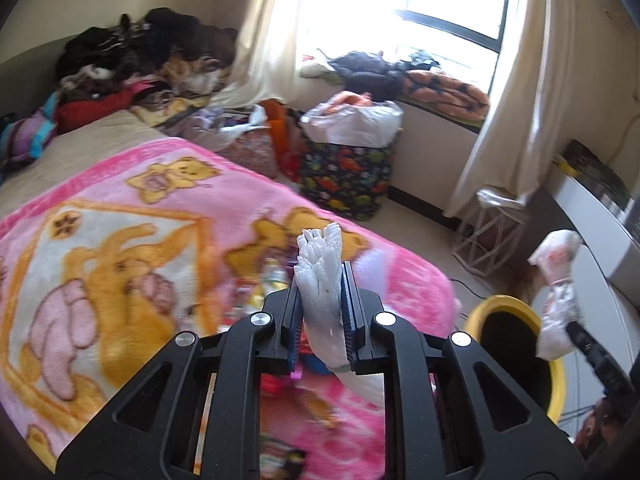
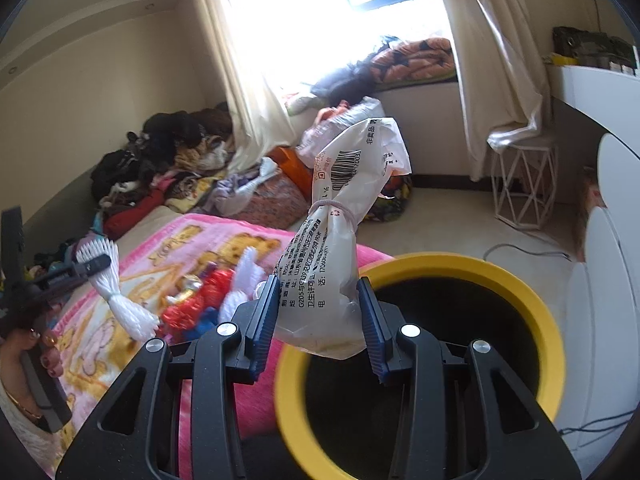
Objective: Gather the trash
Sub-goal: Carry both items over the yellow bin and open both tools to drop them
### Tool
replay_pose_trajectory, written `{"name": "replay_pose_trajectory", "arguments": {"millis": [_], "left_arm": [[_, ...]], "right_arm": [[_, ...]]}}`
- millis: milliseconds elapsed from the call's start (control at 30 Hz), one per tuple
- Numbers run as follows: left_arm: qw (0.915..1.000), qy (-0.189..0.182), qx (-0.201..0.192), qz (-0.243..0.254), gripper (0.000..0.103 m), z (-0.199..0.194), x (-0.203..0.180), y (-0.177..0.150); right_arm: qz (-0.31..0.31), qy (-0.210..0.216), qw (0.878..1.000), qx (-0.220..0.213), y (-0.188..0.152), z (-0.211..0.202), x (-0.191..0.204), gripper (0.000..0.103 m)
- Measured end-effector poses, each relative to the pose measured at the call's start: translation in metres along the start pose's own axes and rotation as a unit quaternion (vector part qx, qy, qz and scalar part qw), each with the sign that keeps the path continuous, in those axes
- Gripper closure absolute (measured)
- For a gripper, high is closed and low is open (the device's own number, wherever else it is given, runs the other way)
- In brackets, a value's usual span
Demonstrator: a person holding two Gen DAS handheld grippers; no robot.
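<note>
Left tool [image 1: 322,300] pinches white foam netting [image 1: 320,276] above the bed's pink blanket [image 1: 120,240]. Only the right view shows barcode print: right tool [image 2: 320,312] grips a tied bag [image 2: 340,232] over the yellow bin [image 2: 420,268]. Snack wrappers [image 2: 196,304] too blurry.

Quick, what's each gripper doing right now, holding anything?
Left gripper: closed on the white foam net.
Right gripper: closed on the tied plastic bag, over the yellow bin.

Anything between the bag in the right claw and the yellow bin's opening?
Nothing: in the right wrist view the tied plastic bag, gripped by the right claw, hangs directly over the yellow bin.
</note>
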State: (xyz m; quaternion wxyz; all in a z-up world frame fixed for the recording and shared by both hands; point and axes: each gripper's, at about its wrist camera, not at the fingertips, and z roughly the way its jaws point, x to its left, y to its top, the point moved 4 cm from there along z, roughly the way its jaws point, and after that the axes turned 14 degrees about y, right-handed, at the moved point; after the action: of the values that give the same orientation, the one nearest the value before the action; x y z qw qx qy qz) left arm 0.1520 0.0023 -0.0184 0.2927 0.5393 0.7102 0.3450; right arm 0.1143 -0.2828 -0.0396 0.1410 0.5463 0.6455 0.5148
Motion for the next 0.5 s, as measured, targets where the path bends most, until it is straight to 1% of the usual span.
{"name": "replay_pose_trajectory", "arguments": {"millis": [200, 400, 467, 500], "left_arm": [[0.9983, -0.046, 0.006, 0.034, 0.091, -0.002, -0.059, -0.01], [0.9945, -0.083, 0.008, 0.064, 0.091, -0.004, -0.112, -0.024], [0.9932, -0.091, 0.011, 0.072, 0.091, -0.003, -0.126, -0.028], [0.9922, -0.097, 0.015, 0.076, 0.091, -0.002, -0.136, -0.031]], "right_arm": [[0.023, -0.029, 0.999, 0.031, -0.02, -0.008, -0.027, 0.065], [0.042, -0.042, 0.997, 0.051, -0.034, -0.019, -0.047, 0.064], [0.05, -0.044, 0.996, 0.052, -0.035, -0.024, -0.056, 0.059], [0.056, -0.048, 0.996, 0.051, -0.037, -0.027, -0.06, 0.055]]}}
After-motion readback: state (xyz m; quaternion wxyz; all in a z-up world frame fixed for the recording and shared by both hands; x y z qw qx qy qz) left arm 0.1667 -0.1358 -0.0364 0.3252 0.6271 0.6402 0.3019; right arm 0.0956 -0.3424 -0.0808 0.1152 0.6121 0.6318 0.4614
